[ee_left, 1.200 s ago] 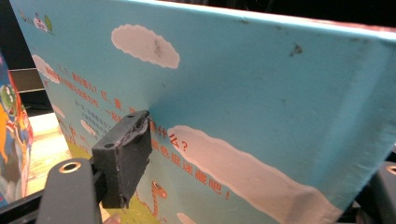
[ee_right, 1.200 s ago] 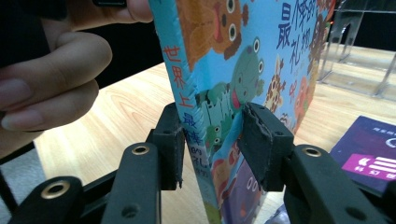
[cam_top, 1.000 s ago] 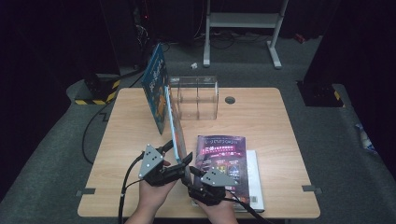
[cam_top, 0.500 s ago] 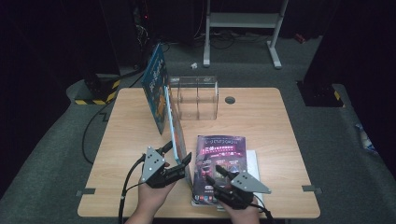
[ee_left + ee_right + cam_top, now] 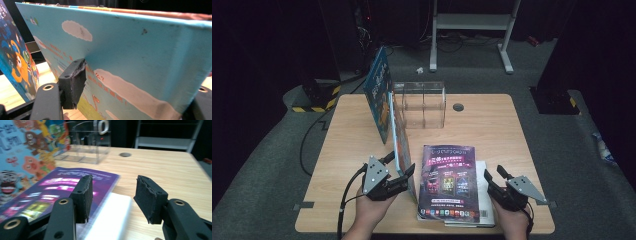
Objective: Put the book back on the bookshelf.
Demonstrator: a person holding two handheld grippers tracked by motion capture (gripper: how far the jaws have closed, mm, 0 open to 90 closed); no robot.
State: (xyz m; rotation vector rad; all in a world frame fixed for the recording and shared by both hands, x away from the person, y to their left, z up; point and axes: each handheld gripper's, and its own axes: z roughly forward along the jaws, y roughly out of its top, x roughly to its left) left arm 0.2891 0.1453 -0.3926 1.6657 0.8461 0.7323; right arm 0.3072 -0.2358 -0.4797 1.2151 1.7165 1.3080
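Note:
A thin light blue picture book (image 5: pixel 399 135) (image 5: pixel 140 50) stands on edge on the wooden table (image 5: pixel 512 130). My left gripper (image 5: pixel 401 162) is shut on its near end, one pad (image 5: pixel 73 85) flat on the cover; its jaws have just been closing on the book. A purple magazine (image 5: pixel 448 180) (image 5: pixel 50 192) lies flat on a white book (image 5: pixel 484 187) (image 5: pixel 112 220). My right gripper (image 5: pixel 494 172) (image 5: pixel 112 197) hovers just right of that stack, open with nothing between the jaws, which have just been opening.
A second blue and orange book (image 5: pixel 379 95) (image 5: pixel 17 62) leans against a clear acrylic divider box (image 5: pixel 424 102) (image 5: pixel 85 145) at the back. A cable hole (image 5: pixel 457 106) sits behind it. Bare table stretches to the right.
My right gripper has slid rightward off the purple magazine to the table's front right, with its jaws wider. The left gripper and its book have stayed in place.

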